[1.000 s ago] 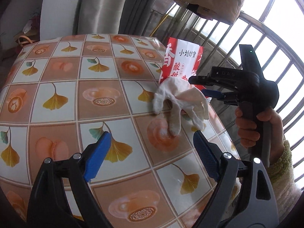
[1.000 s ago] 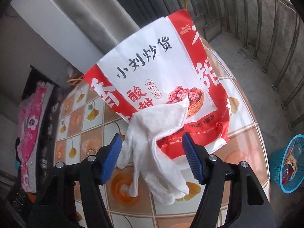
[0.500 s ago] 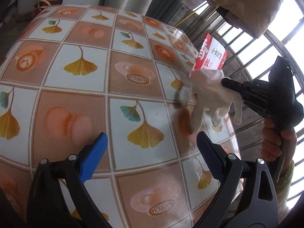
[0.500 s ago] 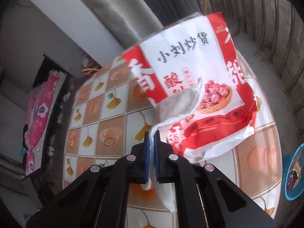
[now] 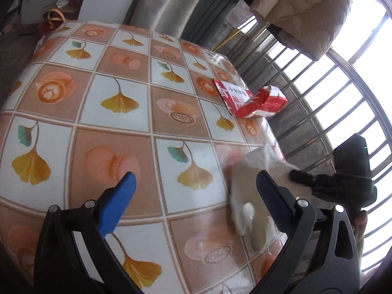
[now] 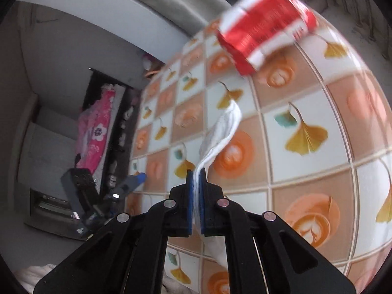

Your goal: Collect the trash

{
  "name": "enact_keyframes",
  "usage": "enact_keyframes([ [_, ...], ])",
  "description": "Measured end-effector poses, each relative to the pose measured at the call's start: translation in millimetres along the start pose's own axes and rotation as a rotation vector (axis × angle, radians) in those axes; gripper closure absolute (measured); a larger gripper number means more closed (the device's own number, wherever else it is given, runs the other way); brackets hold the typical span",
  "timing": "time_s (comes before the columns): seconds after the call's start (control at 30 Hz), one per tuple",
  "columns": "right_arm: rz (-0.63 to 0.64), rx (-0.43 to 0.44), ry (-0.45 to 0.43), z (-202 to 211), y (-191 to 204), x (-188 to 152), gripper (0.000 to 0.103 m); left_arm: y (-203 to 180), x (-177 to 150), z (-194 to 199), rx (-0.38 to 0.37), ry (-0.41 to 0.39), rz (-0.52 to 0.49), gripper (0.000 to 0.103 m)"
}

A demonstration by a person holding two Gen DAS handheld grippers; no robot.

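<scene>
A home balcony is shown: a table (image 5: 127, 112) covered with patterned oilcloth, window bars (image 5: 343, 93), a hung quilted coat (image 5: 306, 7), and pink bedding (image 6: 95, 132) seen indoors.

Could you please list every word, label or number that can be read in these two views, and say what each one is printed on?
Nothing can be read with confidence.
Red and white snack bag, left wrist view: dark characters on its white panel and white ones on the red, too small to make out.
The same bag, right wrist view: smeared by motion blur, unreadable.
White glove and patterned tablecloth: no writing visible.
</scene>
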State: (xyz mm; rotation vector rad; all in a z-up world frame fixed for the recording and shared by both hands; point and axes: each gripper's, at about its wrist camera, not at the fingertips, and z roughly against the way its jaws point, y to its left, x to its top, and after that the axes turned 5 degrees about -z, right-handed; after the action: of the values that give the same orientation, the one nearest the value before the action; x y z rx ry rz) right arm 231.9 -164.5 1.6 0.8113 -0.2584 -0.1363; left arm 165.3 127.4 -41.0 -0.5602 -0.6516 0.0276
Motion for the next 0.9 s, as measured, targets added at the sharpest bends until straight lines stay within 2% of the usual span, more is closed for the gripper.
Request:
enact_keyframes([
  [0.1,-0.011,-0.158,-0.003,-10,-18,-13,0.096,-8,-4,-14,-0.047,0.049,-0.013,0.009],
  [0.13,-0.005,-0.185,-0.008,-11,-20,-17,0.095,-11,-5,-18,-0.052,0.066,-0.019,0.009],
  [0.2,0.012,-0.215,-0.02,-9,-19,-23,0.094,-17,-9,-27,-0.067,0.096,-0.031,0.009],
  [0.27,0.029,-0.244,-0.045,-3,-19,-25,0.085,-25,-13,-32,-0.076,0.11,-0.059,0.009],
  [0.33,0.057,-0.286,-0.087,4,-18,-29,0.082,-36,-14,-35,-0.089,0.109,-0.099,0.009],
  [0.5,0.077,-0.325,-0.106,6,-30,-33,0.083,-60,-18,-45,-0.124,0.123,-0.178,0.009],
  [0.53,0.083,-0.333,-0.108,3,-30,-34,0.086,-63,-18,-48,-0.128,0.127,-0.188,0.009],
  [0.57,0.091,-0.338,-0.109,1,-30,-35,0.09,-66,-18,-51,-0.134,0.132,-0.195,0.013],
  [0.73,0.113,-0.343,-0.126,-1,-31,-37,0.095,-72,-17,-74,-0.143,0.182,-0.192,0.036],
  [0.8,0.094,-0.318,-0.127,1,-35,-36,0.096,-73,-16,-83,-0.144,0.207,-0.185,0.049],
  [0.9,0.068,-0.283,-0.127,1,-40,-34,0.097,-78,-15,-90,-0.161,0.214,-0.194,0.056],
])
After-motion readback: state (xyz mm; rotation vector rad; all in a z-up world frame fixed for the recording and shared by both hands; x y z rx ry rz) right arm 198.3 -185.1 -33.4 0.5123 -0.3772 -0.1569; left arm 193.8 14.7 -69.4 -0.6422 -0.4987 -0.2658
